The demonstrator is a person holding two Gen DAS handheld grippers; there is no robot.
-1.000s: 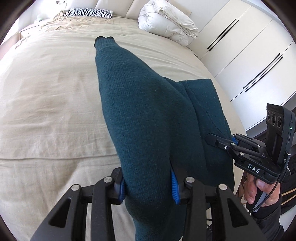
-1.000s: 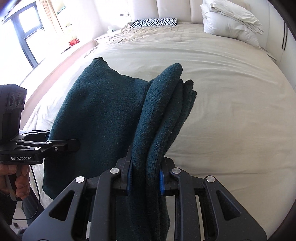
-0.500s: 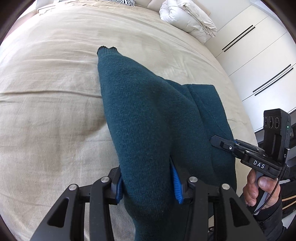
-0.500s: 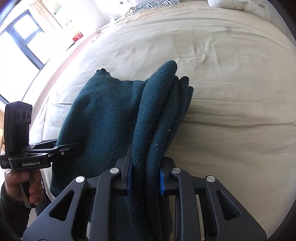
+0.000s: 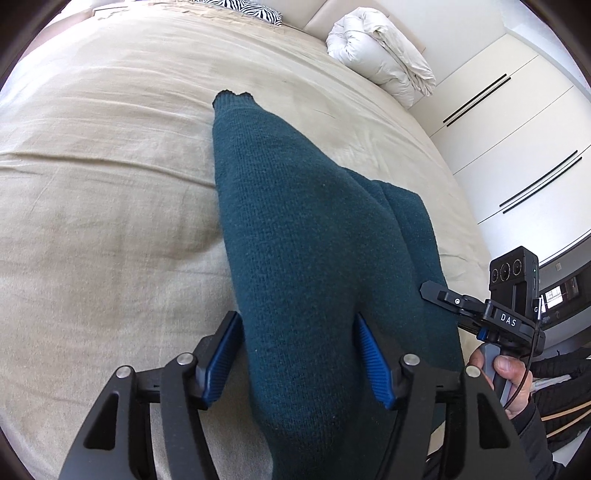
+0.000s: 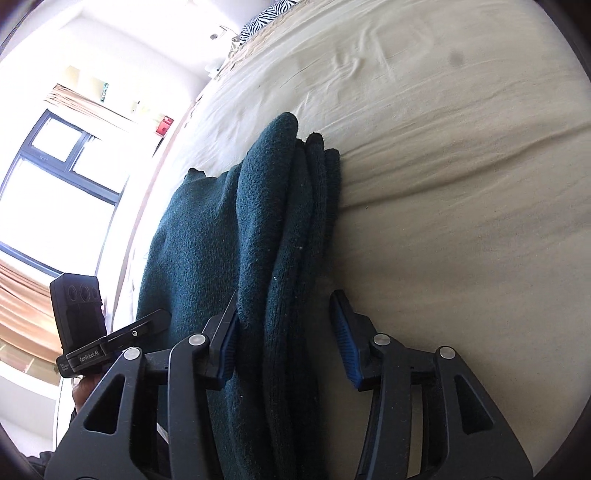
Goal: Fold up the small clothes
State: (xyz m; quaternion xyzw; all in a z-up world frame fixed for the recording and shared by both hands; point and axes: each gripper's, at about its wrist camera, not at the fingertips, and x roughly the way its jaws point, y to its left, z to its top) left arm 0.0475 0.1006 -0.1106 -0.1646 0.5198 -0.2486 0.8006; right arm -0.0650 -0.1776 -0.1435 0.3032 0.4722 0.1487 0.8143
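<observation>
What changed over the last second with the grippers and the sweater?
Both grippers opened: the left gripper and right gripper released the dark teal sweater, which they had clamped. The sweater remains folded on the beige bed.

Beige bed (image 5: 110, 206), white duvet (image 5: 384, 55), perhaps zebra-print pillow (image 5: 251, 8), wardrobe (image 5: 517, 147).

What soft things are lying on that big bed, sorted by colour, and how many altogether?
Dark teal knitted garment: 1
White rolled duvet: 1
Zebra-striped black-and-white pillow: 1
Total: 3, all on the beige bed.
</observation>
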